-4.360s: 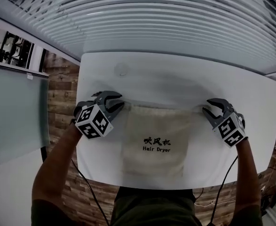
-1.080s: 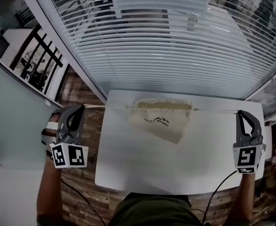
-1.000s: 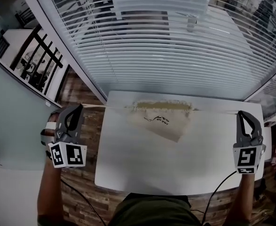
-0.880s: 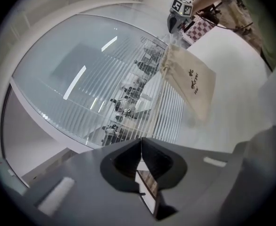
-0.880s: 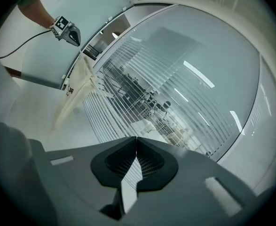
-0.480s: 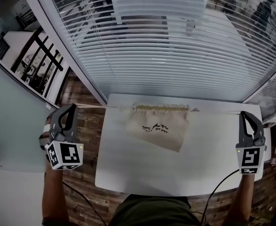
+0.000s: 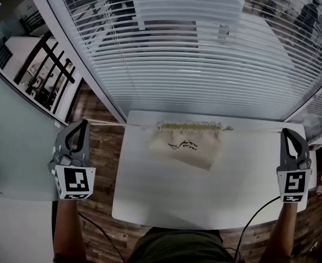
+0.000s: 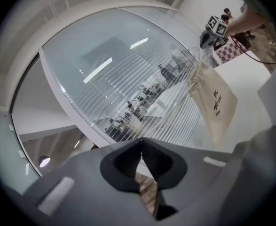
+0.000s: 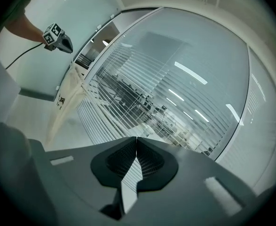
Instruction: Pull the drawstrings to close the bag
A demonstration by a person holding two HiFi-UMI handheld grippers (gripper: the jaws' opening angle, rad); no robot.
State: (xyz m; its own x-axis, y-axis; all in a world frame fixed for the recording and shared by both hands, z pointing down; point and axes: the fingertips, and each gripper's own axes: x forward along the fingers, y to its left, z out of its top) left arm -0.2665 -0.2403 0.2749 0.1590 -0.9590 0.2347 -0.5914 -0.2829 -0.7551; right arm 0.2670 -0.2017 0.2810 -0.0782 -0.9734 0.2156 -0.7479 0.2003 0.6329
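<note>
A beige drawstring bag with black print hangs slanted over the far part of the white table; its mouth is bunched into tight gathers. A thin drawstring runs taut from the mouth to my left gripper, which is off the table's left edge with jaws pressed together. My right gripper is at the table's right edge, jaws together too; the string on that side is too faint to follow. The bag and right gripper show in the left gripper view; the bag and left gripper show in the right gripper view.
Window blinds fill the space behind the table's far edge. A brick-pattern floor lies to the left, beside a glass partition. A cable trails from the right gripper past the table's near edge.
Since 4.4 s ago both grippers pulled far apart and the bag's mouth gathered shut. Over the last second the left gripper shifted slightly and the bag swung a little.
</note>
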